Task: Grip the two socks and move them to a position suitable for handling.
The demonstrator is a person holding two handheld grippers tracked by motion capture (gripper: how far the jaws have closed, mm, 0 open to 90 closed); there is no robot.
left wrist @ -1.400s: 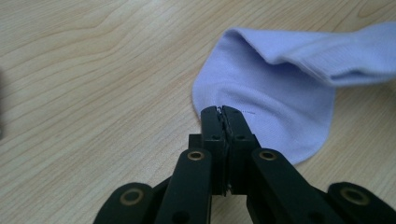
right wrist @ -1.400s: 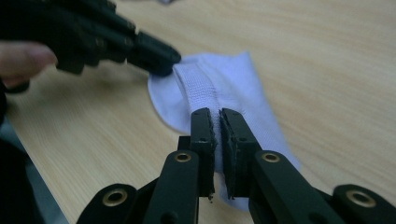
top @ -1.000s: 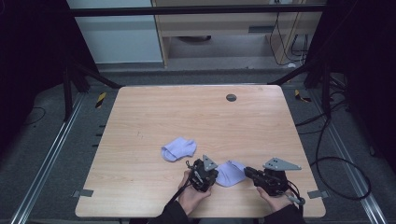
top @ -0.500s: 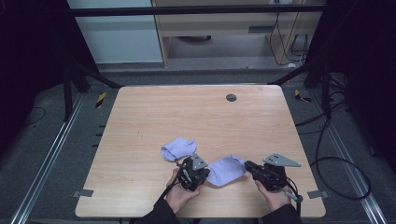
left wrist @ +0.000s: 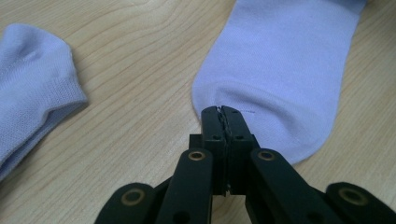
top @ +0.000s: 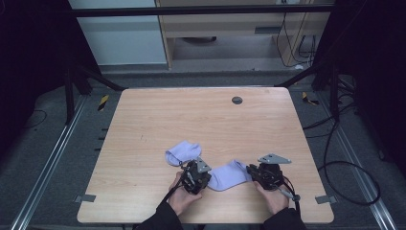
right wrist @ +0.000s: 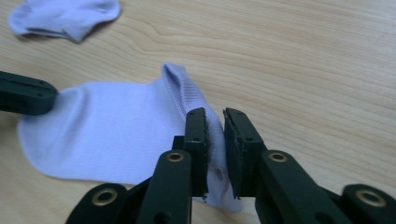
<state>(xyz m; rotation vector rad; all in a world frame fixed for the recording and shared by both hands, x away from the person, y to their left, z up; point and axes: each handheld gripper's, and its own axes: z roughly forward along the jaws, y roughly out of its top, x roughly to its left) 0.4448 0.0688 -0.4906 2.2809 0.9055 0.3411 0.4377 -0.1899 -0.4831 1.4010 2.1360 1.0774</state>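
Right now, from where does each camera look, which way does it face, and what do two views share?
High view: above the person's side, facing forward and down on the table; both hands and forearms show.
Left gripper view: rides the left gripper, facing the stretched sock; its jaws show.
Right gripper view: rides the right gripper, facing that sock's other end; its jaws show.
Both gripper views share this sock and the second sock.

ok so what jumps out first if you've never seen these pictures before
A lilac sock stretched flat at the near edge of the wooden table, pinched at both ends: the left hand-held gripper is clamped on its toe, the right hand-held gripper on its cuff. A second sock lies crumpled just beyond the left one, untouched.
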